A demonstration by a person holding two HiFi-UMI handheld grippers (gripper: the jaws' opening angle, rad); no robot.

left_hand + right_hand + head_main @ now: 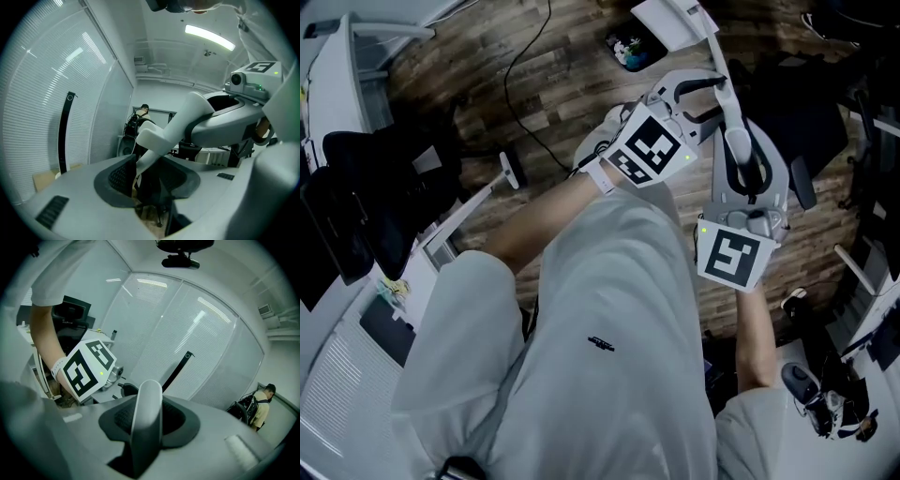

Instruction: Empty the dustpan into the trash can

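Observation:
A long white dustpan handle [724,89] runs up the head view to the white pan [667,21] at the top edge. My left gripper [698,89] is shut on the handle's upper part; in the left gripper view the white handle [157,138] crosses between its dark pads. My right gripper [748,159] is shut on the handle lower down, and in the right gripper view the handle [147,418] stands upright between its pads. A small dark container with coloured bits [630,49] sits on the floor beside the pan. I cannot tell whether it is the trash can.
A black office chair [366,206] and white furniture [337,84] stand at the left. A black cable [525,94] trails over the wooden floor. A black stick [177,370] leans on the blinds. A person [260,404] stands far off. Shoes [811,394] lie at the lower right.

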